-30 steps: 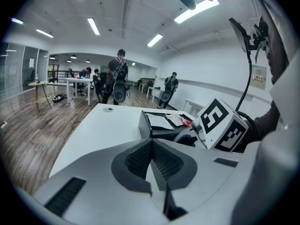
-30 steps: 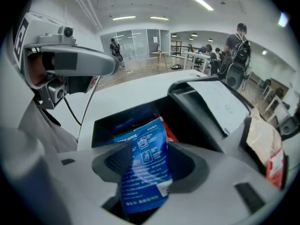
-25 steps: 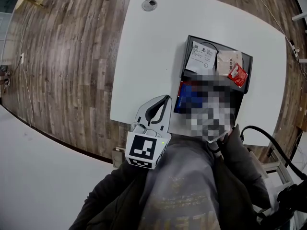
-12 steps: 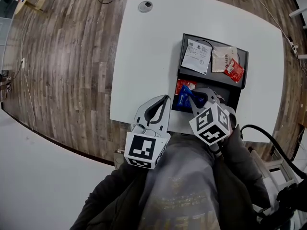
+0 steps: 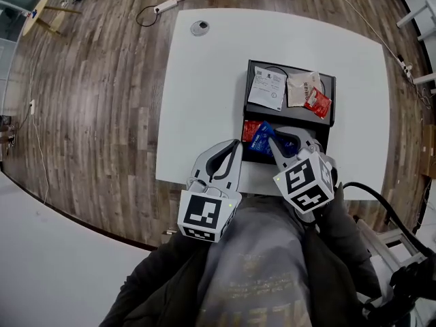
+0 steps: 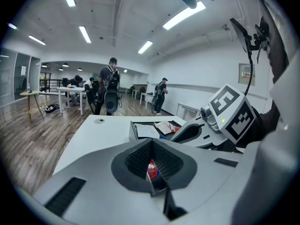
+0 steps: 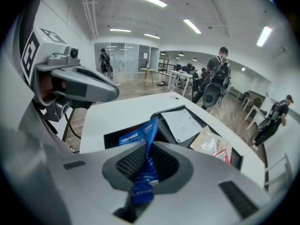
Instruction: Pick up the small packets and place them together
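The right hand-held gripper (image 5: 273, 140) hides part of the blue packet (image 5: 260, 135).

We see a blue packet (image 7: 150, 135) on edge in the right gripper's (image 5: 274, 142) jaws, just closed on it, over the black tray's (image 5: 246, 90) near compartment, a red packet (image 5: 249, 129) beside it; a tan packet (image 5: 298, 87) and a small red packet (image 5: 317, 103) overlap in the far compartment

left gripper (image 5: 236, 143): jaws together | right gripper (image 5: 273, 140): jaws just closed on blue packet (image 7: 149, 134)
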The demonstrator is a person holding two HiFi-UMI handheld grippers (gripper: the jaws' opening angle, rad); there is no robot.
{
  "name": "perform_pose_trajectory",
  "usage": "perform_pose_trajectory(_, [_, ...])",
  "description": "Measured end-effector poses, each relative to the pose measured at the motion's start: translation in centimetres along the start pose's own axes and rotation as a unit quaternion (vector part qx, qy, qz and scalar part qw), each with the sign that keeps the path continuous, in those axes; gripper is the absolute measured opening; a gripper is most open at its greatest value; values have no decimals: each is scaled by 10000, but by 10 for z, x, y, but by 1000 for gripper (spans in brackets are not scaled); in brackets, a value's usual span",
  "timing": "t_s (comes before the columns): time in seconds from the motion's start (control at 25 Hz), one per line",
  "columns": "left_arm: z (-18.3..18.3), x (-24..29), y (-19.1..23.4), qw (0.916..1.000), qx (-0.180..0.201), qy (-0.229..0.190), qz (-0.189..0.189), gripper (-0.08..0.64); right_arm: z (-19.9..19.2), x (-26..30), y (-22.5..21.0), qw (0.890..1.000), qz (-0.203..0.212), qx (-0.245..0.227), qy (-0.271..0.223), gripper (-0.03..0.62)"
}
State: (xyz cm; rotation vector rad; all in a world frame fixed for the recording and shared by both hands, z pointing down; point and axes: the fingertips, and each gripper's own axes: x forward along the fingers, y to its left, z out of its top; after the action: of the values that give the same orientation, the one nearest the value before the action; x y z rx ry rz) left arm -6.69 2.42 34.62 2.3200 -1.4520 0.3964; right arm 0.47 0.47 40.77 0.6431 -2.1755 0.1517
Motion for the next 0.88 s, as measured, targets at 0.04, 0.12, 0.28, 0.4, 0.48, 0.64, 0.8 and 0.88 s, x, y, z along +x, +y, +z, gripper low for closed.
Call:
perform_pose_trajectory(0.04, [1,1,-1,10000,26,-29,-34,2,3,-3,-3,10000,-74,-2,-39,44])
perform_pose_trajectory(0.12, [3,2,-3,9999,67,-60,-102,2,5,-7,-7,9998,-185,7,-87,44])
perform_pose_trajectory(0.28, [13,6,-7,9995,151,-125,-261,2,13,-17,-13,9994,-306,75,-171,44])
perform_pose_trajectory(0.4, [22,12,-10,9989,232,-169,-377,2,26,-27,-24,9987,-392,131,-283,44])
perform_pose_trajectory(0.48, [24,17,-11,9984,296,-176,-446,2,35,-33,-34,9981,-488,154,-350,44])
perform_pose_trajectory(0.64, [29,22,-9,9980,346,-133,-506,2,50,-44,-66,9953,-810,264,-461,44])
perform_pose_trajectory(0.8, [32,27,5,9987,298,-46,-404,2,61,-39,-106,9924,-1053,422,-478,44])
perform_pose_trajectory(0.88, [30,29,15,9992,229,26,-330,2,60,-25,-117,9926,-1044,495,-362,45])
